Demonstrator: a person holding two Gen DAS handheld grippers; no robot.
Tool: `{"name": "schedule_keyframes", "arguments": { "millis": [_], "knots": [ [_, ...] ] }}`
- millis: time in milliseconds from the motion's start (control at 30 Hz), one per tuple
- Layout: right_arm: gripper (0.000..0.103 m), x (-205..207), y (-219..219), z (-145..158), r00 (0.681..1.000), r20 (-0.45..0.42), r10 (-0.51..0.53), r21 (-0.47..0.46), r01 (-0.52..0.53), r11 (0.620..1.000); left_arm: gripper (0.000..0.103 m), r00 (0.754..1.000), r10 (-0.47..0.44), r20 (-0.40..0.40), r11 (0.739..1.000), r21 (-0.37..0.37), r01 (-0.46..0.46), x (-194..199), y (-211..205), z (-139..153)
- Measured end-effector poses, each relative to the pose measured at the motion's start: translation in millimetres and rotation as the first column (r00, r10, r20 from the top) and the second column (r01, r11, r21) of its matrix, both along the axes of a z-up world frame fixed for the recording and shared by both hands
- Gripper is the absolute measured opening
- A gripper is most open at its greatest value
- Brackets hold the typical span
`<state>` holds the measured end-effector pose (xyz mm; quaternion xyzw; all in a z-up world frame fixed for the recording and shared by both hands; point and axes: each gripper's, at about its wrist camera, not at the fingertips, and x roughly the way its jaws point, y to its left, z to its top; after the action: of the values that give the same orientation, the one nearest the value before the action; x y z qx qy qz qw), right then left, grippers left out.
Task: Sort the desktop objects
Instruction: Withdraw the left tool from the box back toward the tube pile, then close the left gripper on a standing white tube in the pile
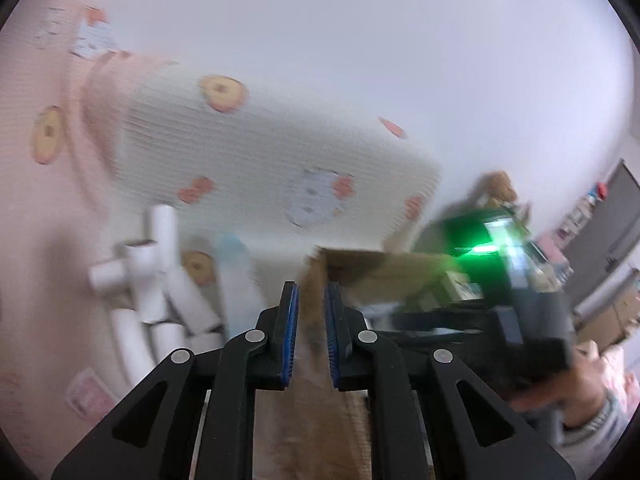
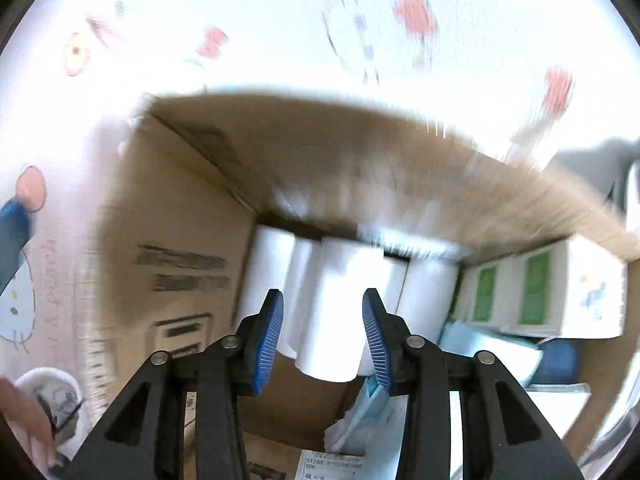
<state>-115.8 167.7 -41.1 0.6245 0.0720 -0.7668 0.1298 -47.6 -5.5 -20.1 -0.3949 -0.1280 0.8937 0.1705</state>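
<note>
Rolls (image 2: 344, 300) lie boxed just beyond right gripper (image 2: 323, 336).

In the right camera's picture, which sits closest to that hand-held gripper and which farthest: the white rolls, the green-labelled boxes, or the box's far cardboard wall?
1. White rolls: between the right hand-held gripper's open fingers.
2. Green-labelled boxes: off to the right.
3. Far cardboard wall: beyond the rolls, top of the view.

A plain white wall (image 1: 360, 40) fills the far upper part of the left wrist view. On the left lies pink bedding (image 1: 44, 208) with round yellow prints, and on it a cream pillow (image 1: 260, 160) with cartoon faces. At the far right stands a grey door (image 1: 608, 232) beside cluttered shelves, too blurred to read. The light is soft and even.
</note>
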Motion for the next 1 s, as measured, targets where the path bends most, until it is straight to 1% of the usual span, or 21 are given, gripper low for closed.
{"name": "schedule_keyframes", "arguments": {
  "millis": [33,100,167,233,267,333,367,433,467,500,567,633,700,767,833,900,933,1000],
  "knots": [
    [0.037,3,-4,13,0.999,-0.04,0.011,0.0,-0.011,1.0,0.014,1.0,0.022,-0.001,1.0,-0.003,-0.022,0,-6,-1],
    [0.037,6,-13,31,0.995,-0.089,0.036,-0.005,-0.036,0.999,0.014,0.998,0.06,0.0,0.998,0.004,-0.06,-1,-20,-4],
    [0.037,9,-23,46,0.991,-0.121,0.065,-0.012,-0.067,0.998,0.015,0.996,0.088,0.005,0.996,0.019,-0.088,-1,-33,-8],
    [0.037,13,-44,59,0.985,-0.145,0.096,-0.014,-0.099,0.995,0.015,0.994,0.111,0.013,0.993,0.042,-0.111,0,-46,-12],
    [0.037,16,-57,59,0.982,-0.154,0.107,-0.014,-0.111,0.994,0.015,0.992,0.128,0.02,0.99,0.053,-0.129,0,-53,-15],
    [0.037,19,-78,59,0.973,-0.198,0.12,0.049,-0.113,0.992,0.017,0.986,0.164,0.029,0.985,0.044,-0.165,1,-66,-18],
    [0.037,16,-86,61,0.964,-0.23,0.136,0.071,-0.123,0.99,0.017,0.979,0.202,0.021,0.979,0.018,-0.202,3,-74,-19],
    [0.037,29,-97,73,0.946,-0.275,0.172,0.102,-0.149,0.983,0.018,0.96,0.28,-0.012,0.96,-0.011,-0.281,9,-93,-18],
    [0.037,21,-102,71,0.941,-0.288,0.18,0.107,-0.156,0.982,0.02,0.946,0.324,-0.026,0.946,-0.007,-0.324,14,-106,-18],
    [0.037,23,-109,74,0.935,-0.302,0.186,0.103,-0.162,0.981,0.022,0.935,0.355,-0.029,0.935,0.011,-0.354,18,-118,-18],
    [0.037,26,-117,72,0.929,-0.311,0.204,0.093,-0.184,0.979,0.026,0.914,0.406,-0.009,0.911,0.078,-0.404,26,-145,-24],
    [0.037,27,-132,76,0.921,-0.321,0.218,0.079,-0.203,0.976,0.027,0.898,0.439,0.017,0.892,0.111,-0.438,31,-164,-31],
    [0.037,30,-152,77,0.912,-0.334,0.237,0.062,-0.23,0.971,0.027,0.877,0.479,0.039,0.871,0.106,-0.48,36,-179,-40],
    [0.037,34,-167,81,0.907,-0.335,0.257,0.028,-0.263,0.964,0.027,0.863,0.503,0.057,0.855,0.112,-0.506,41,-191,-48],
    [0.037,38,-179,88,0.904,-0.337,0.264,-0.002,-0.282,0.96,0.027,0.857,0.509,0.075,0.847,0.134,-0.514,43,-199,-53],
    [0.037,40,-193,89,0.895,-0.341,0.288,-0.012,-0.311,0.95,0.027,0.855,0.511,0.086,0.842,0.148,-0.519,45,-205,-55],
    [0.037,41,-197,89,0.892,-0.34,0.297,-0.013,-0.321,0.947,0.028,0.857,0.508,0.087,0.844,0.147,-0.516,44,-206,-56],
    [0.037,39,-205,87,0.891,-0.325,0.316,-0.021,-0.341,0.94,0.032,0.871,0.486,0.071,0.86,0.139,-0.491,39,-203,-57]
  ]
}}
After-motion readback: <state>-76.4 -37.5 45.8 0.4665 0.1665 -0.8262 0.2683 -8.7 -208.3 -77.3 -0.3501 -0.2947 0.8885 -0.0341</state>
